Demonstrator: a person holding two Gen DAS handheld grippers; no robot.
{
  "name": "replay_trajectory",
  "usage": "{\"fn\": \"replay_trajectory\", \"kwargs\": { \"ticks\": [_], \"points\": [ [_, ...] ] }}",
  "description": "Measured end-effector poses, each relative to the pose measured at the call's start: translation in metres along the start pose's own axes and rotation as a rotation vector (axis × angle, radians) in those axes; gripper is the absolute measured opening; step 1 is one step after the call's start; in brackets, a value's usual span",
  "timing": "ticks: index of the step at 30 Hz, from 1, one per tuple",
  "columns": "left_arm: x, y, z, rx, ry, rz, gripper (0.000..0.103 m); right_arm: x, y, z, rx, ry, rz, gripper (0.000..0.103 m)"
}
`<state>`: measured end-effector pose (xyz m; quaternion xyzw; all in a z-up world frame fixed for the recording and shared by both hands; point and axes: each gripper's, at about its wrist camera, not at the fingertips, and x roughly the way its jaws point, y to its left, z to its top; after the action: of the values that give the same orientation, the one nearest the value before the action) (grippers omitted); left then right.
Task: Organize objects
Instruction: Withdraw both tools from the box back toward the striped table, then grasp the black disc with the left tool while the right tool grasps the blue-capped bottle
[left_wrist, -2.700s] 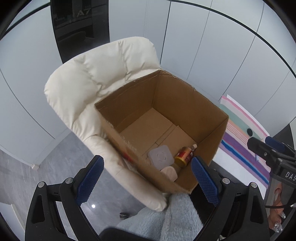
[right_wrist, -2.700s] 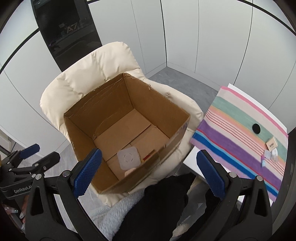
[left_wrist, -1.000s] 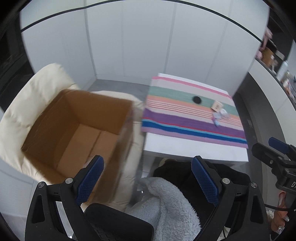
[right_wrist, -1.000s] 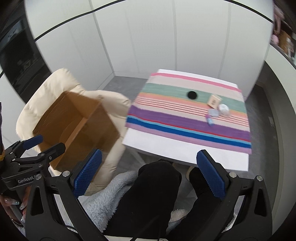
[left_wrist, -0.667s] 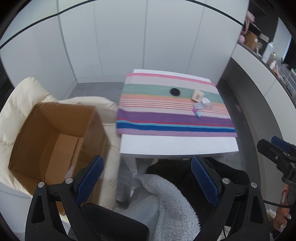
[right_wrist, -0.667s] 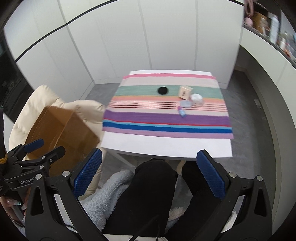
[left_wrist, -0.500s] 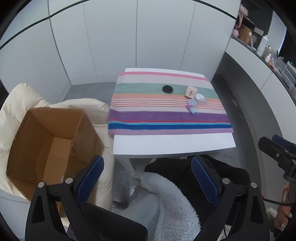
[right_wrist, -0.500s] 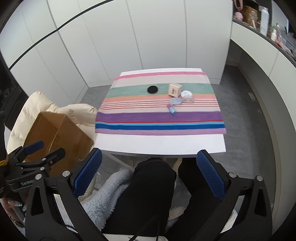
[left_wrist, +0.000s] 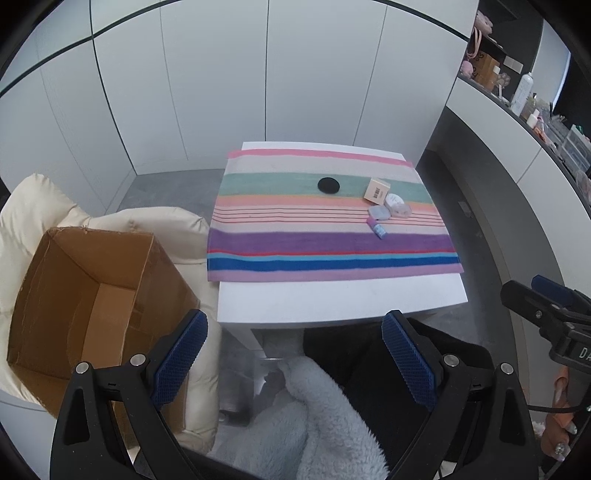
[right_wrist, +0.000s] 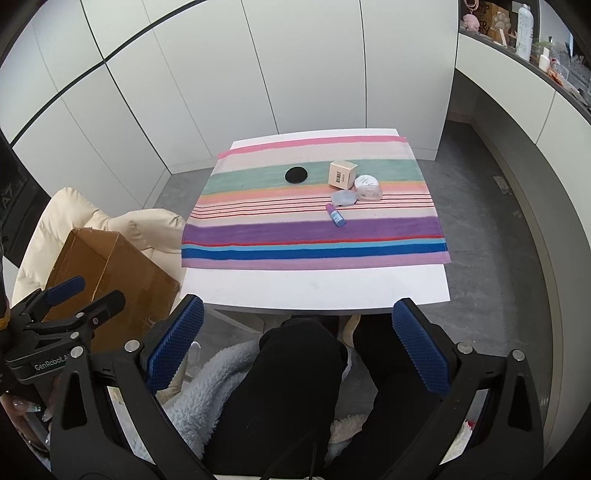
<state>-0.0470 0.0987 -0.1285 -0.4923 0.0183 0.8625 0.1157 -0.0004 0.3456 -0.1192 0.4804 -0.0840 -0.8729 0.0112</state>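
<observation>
Both tongs (left_wrist: 291, 354) (right_wrist: 299, 343) wide apart, empty — cardboard box (left_wrist: 85, 295) floor half hidden.

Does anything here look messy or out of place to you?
A little. The striped cloth lies slightly skewed on the white table, leaving the near edge bare. The cardboard box sits tilted on a cream chair, its top edges ragged. Nothing looks spilled.
</observation>
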Motion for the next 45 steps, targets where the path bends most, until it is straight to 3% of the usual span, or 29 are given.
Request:
{"fn": "replay_trajectory", "kwargs": {
  "ticks": [12,19,25,31,35,40,43,44,45],
  "points": [
    [0.06,-0.004,0.068,-0.068,0.045,-0.007,0.096,0.056,-0.01,0.053,-0.014,0.02,-0.004,0.103],
    [0.118,-0.026,0.119,-0.008,0.072,0.011,0.096,0.111,-0.044,0.089,0.005,0.03,-0.011,0.103],
    [0.194,-0.056,0.16,0.133,0.049,0.071,0.096,0.175,-0.081,0.11,0.013,0.035,-0.041,0.103],
    [0.315,-0.073,0.194,0.166,0.107,0.097,0.096,0.265,-0.094,0.103,0.02,0.106,-0.021,0.103],
    [0.387,-0.079,0.205,0.119,0.187,0.046,0.096,0.324,-0.081,0.094,-0.038,0.156,-0.009,0.092],
    [0.433,-0.085,0.214,0.109,0.183,0.043,0.096,0.361,-0.067,0.092,-0.087,0.156,-0.024,0.074],
    [0.457,-0.092,0.216,0.122,0.201,0.048,0.095,0.367,-0.061,0.09,-0.112,0.128,-0.058,0.057],
    [0.459,-0.093,0.217,0.117,0.185,0.037,0.094,0.368,-0.059,0.089,-0.131,0.117,-0.082,0.045],
    [0.457,-0.093,0.217,0.112,0.154,0.04,0.08,0.368,-0.057,0.088,-0.147,0.108,-0.106,0.032]
  ]
}}
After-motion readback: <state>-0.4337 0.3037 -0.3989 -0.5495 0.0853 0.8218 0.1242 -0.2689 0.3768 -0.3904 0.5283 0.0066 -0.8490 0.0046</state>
